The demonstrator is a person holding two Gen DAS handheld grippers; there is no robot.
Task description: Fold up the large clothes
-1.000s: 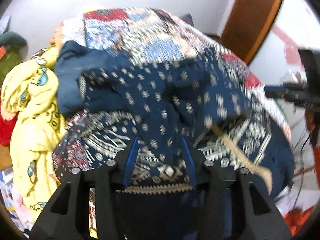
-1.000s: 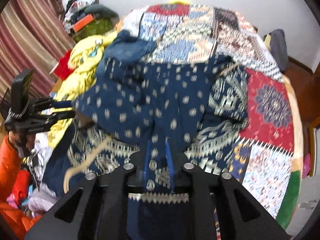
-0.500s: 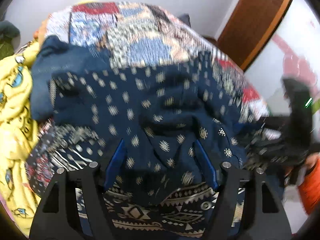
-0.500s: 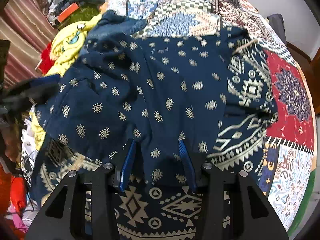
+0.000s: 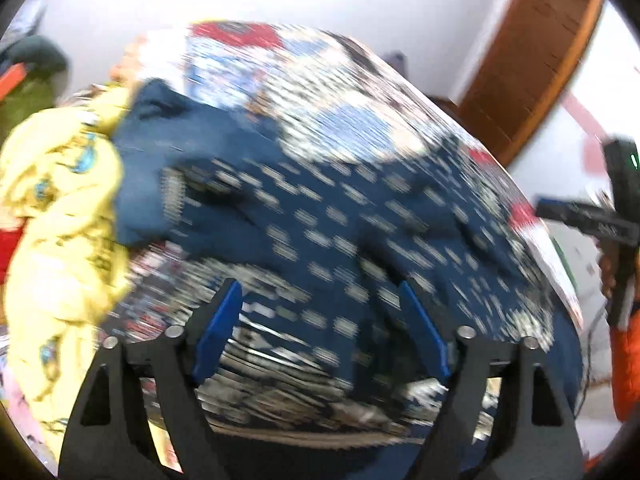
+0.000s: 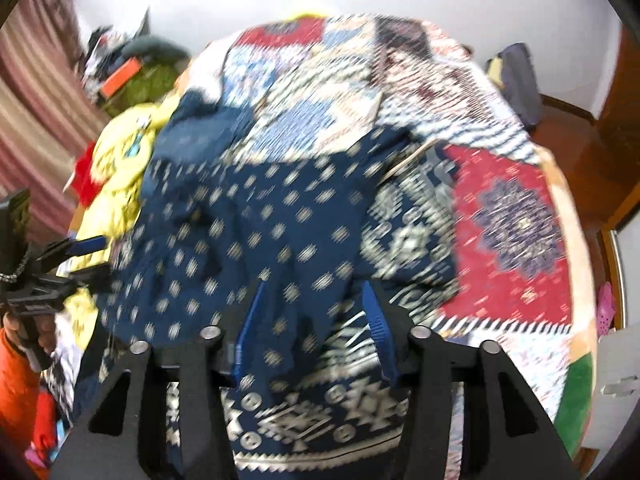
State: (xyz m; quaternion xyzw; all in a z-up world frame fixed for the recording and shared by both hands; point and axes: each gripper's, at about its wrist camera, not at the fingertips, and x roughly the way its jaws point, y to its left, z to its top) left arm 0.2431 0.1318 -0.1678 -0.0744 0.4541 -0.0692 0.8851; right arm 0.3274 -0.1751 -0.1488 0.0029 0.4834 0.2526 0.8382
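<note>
Lying spread across the patchwork quilt (image 6: 516, 216), the navy patterned garment (image 6: 256, 224) covered the middle of the bed, with a plain blue garment (image 5: 160, 148) and a yellow printed cloth (image 5: 60, 208) beside it. A second before, both grippers had pinched its near fold between narrow jaws. Now the left gripper (image 5: 320, 316) stood wide with its jaws opening, the fabric lying loose between the blue pads and pressed by neither. The right gripper (image 6: 312, 332) was opening too, wider than before, cloth bunched between its pads but no longer clamped. Both views had blurred since the earlier frames. The right gripper showed at the left view's right edge, above an orange sleeve (image 5: 628, 368).
</note>
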